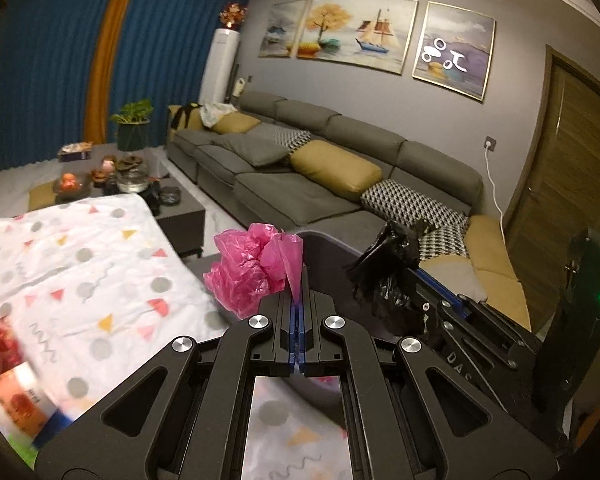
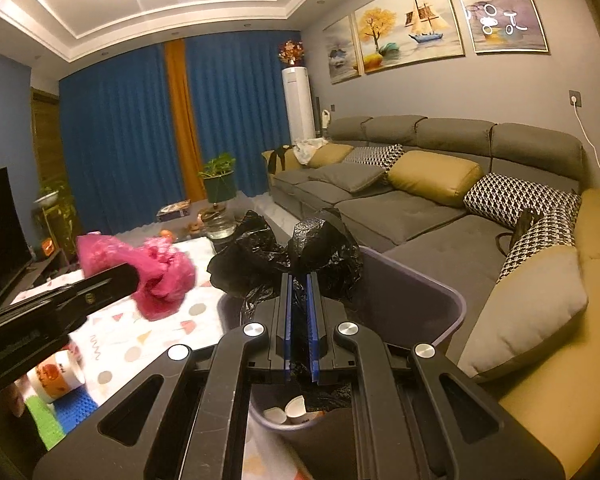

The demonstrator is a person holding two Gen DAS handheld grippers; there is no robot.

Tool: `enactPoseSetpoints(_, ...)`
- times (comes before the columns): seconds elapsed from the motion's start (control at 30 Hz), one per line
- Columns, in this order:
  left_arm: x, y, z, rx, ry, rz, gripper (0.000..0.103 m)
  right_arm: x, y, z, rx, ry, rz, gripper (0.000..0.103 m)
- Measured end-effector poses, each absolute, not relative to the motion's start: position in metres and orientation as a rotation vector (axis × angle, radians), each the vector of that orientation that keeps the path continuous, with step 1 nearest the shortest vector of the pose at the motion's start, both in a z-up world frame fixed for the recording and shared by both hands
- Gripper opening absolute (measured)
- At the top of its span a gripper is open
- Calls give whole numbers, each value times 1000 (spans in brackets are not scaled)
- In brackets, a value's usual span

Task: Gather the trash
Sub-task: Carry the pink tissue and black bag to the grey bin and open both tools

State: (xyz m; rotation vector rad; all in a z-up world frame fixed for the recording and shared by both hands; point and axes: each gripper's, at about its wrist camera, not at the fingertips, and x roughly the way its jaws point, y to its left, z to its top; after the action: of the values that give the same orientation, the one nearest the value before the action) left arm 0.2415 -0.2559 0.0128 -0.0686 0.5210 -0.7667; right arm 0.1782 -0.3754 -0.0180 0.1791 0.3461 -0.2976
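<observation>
The left gripper (image 1: 298,300) pinches a pink plastic bag (image 1: 252,268); the right gripper (image 2: 299,292) pinches a black one (image 2: 284,258). Carry both over the purple bin (image 2: 440,304) at four o'clock before letting go.

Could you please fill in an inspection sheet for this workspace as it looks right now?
Surface: table under a patterned cloth.
Job's things: pink bag in the left gripper; black bag in the right gripper, above the bin; paper cups inside the bin.
Clutter: jar on the cloth; tea things on the coffee table.
Grippers: both shut on their bags.
Cables: white cable hanging from a wall socket.
Surroundings: sofa with cushions, blue curtains, paintings.
</observation>
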Motion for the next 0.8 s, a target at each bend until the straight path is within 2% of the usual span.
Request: enactPoseSetpoints(0.8, 294, -309, -31, -89, 665, -900, 0, 207, -390, -37, 192, 387, -340, 8)
